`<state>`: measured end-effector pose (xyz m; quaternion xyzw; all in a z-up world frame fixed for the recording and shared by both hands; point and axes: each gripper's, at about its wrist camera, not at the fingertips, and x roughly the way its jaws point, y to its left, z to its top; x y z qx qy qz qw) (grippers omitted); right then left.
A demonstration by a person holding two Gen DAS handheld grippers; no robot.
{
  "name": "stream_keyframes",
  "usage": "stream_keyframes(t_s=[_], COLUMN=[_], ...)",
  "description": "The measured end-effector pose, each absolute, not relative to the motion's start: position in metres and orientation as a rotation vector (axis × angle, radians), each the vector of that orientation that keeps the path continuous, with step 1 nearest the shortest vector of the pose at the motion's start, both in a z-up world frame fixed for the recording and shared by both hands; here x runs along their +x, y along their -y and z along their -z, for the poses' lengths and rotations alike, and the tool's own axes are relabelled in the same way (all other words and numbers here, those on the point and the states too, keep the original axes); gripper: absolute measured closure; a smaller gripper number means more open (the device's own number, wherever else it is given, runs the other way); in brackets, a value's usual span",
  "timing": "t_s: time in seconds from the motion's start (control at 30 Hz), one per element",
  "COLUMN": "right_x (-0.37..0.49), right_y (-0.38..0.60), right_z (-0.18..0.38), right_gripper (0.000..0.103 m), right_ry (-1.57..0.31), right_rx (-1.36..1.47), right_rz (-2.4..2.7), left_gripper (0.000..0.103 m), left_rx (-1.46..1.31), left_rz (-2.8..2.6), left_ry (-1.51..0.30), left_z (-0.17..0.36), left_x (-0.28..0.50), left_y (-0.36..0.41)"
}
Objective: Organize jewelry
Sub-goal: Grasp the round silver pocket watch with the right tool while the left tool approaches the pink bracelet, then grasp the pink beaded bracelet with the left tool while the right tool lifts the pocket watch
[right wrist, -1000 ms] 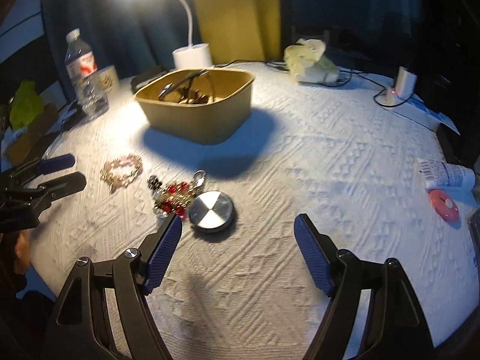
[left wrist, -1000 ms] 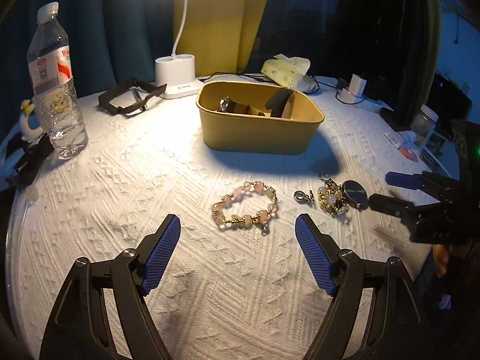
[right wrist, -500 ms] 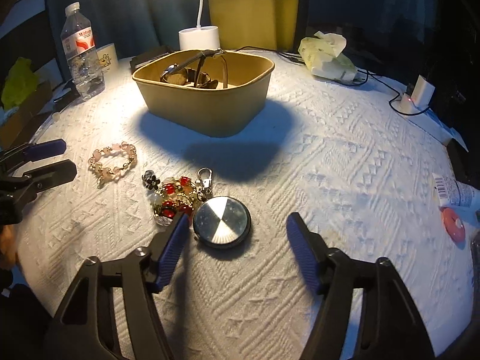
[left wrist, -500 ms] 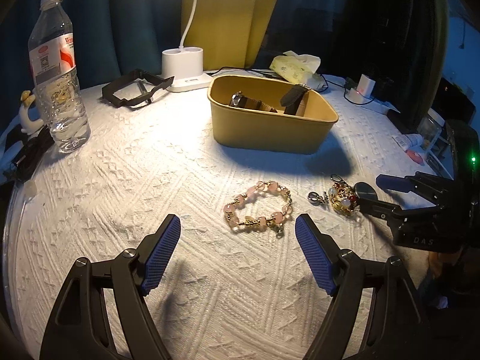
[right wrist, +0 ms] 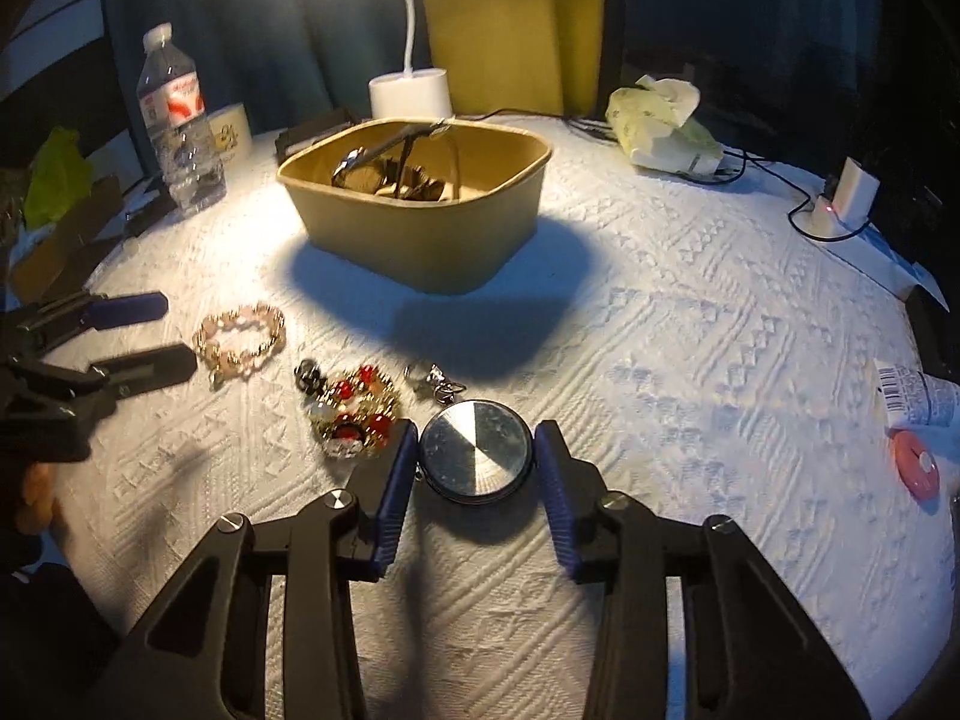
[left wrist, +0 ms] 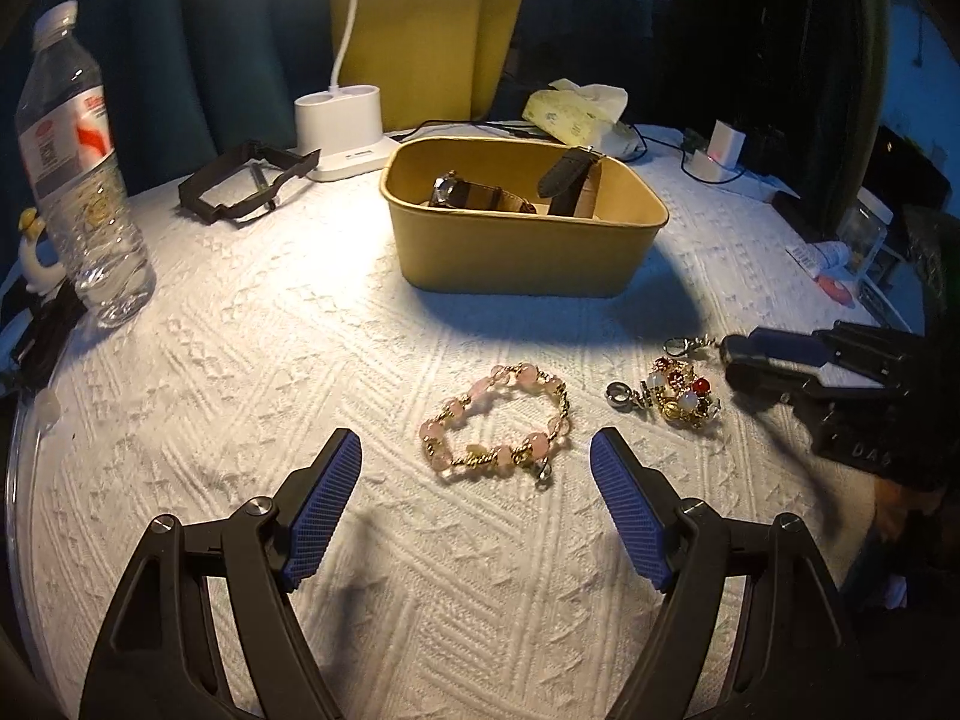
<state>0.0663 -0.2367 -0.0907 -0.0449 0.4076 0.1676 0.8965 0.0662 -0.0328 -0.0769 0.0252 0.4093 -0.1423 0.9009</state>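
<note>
In the right wrist view, lower centre, the right tool [right wrist: 475, 461] is being closed around the round metal case [right wrist: 476, 459], presumably for transfer to the box [right wrist: 420, 252] above; the left tool [left wrist: 477, 468] is held released before the pink bracelet [left wrist: 495, 423].

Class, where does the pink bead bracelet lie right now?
In the left wrist view, the pink bead bracelet lies on the white cloth between the open left tool fingers, before the yellow box.
</note>
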Motion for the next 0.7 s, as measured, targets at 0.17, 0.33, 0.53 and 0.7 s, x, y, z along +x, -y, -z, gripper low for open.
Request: stream_keyframes(t_s=[0.17,0.33,0.53,0.7], right_x=[0.069,0.074,0.075,0.074], right_y=[0.248,0.257,0.262,0.263], right_z=[0.084,0.08,0.08,0.084], right_gripper=[0.063,0.063,0.063,0.063], right_ry=[-0.814,-0.796,-0.789,-0.792], right_rx=[-0.052,-0.016,0.004,0.016], right_rz=[-0.343,-0.341,-0.345,-0.347], left_gripper=[0.022,0.05,0.068,0.072], left_rx=[0.107,0.163,0.223,0.215], left_rz=[0.312,0.359,0.431,0.439], left_ry=[-0.867,-0.882,-0.913,-0.913], left_z=[0.079,0.082,0.089,0.09], left_x=[0.076,0.082,0.084,0.087], left_y=[0.045,0.061,0.079,0.079])
